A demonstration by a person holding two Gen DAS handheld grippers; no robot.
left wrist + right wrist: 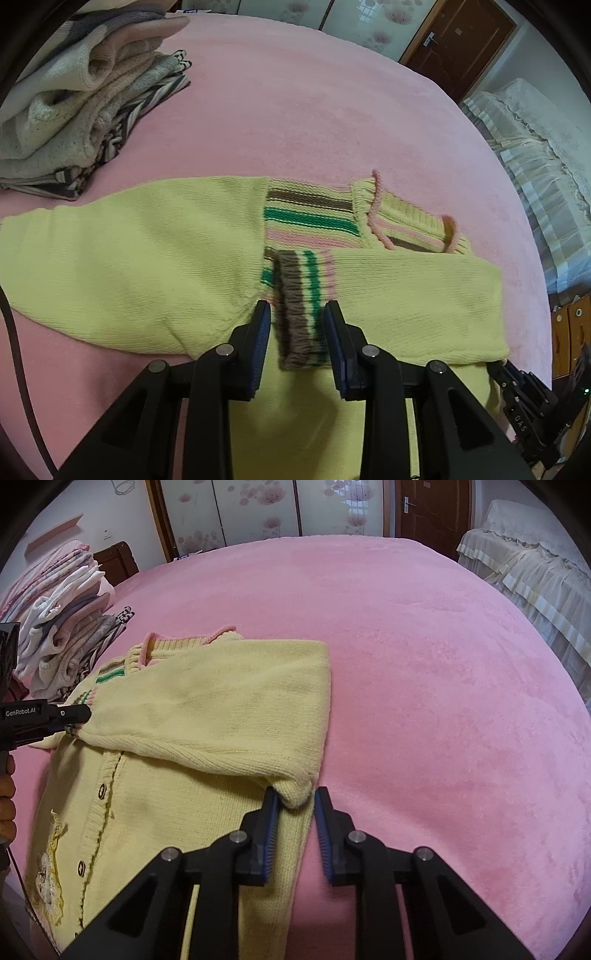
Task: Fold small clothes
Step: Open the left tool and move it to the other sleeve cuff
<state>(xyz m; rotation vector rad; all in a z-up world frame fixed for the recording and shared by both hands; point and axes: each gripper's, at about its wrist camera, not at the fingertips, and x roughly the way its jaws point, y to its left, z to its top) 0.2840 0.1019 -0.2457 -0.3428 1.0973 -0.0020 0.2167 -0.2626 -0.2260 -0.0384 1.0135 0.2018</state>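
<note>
A small yellow knit cardigan [122,258] with pink, green and brown stripes lies on the pink bed [295,122]. Its right sleeve is folded across the chest, with the striped cuff [299,314] lying between the fingers of my left gripper [298,308], which is open around it. In the right wrist view the cardigan [207,709] shows its button front. My right gripper [294,794] is open, with the folded sleeve's corner [295,794] between its fingers. The left gripper [79,713] shows at the cuff there. The other sleeve lies spread to the left.
A pile of folded clothes [85,103] sits at the bed's far left; it also shows in the right wrist view [70,635]. A covered sofa [524,576] stands beyond the bed's right edge. Wooden doors and wardrobe panels line the far wall.
</note>
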